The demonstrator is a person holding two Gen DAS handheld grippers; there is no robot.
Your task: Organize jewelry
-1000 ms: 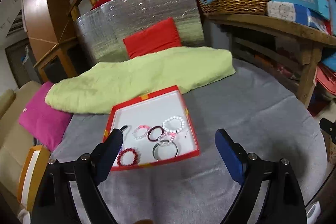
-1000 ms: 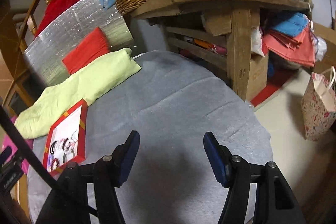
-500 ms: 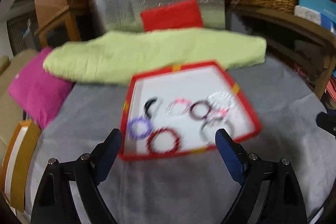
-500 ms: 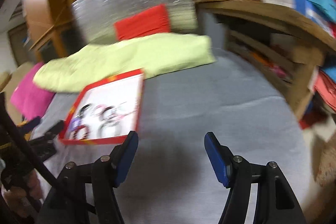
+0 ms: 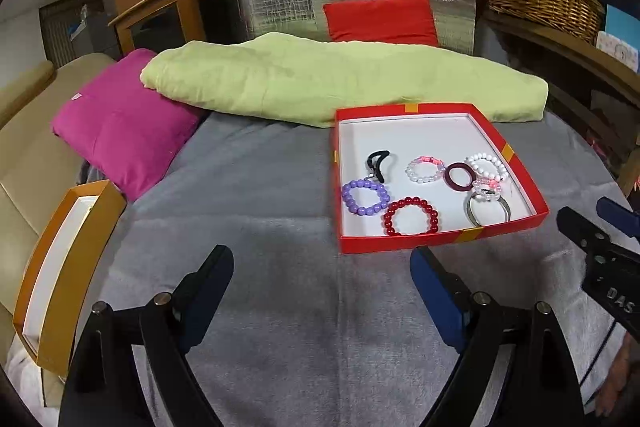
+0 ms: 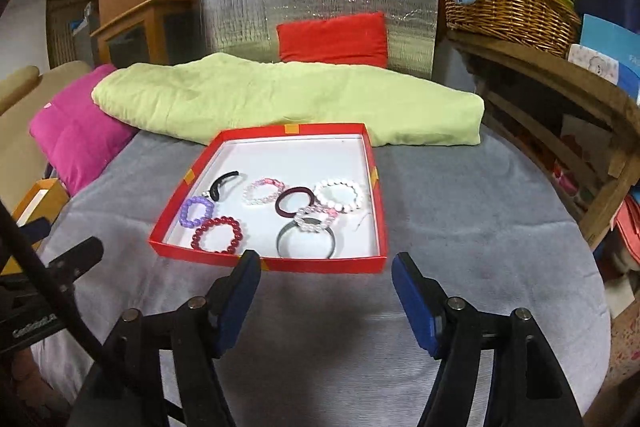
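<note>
red tray [image 6: 224, 259] (white inside), purple bracelet [image 6: 195, 211], red bracelet [image 6: 218, 235], grey cloth [image 6: 460, 235], lime-green blanket [image 6: 280, 95]

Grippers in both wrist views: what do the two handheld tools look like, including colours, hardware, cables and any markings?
Both look alike: the left tool and right tool have black angular arms with silver round bolts, ending in flat blue pads. The right tool's body, seen from the left wrist view, carries white lettering "DAS". A black cable crosses the right wrist view's left side.
</note>
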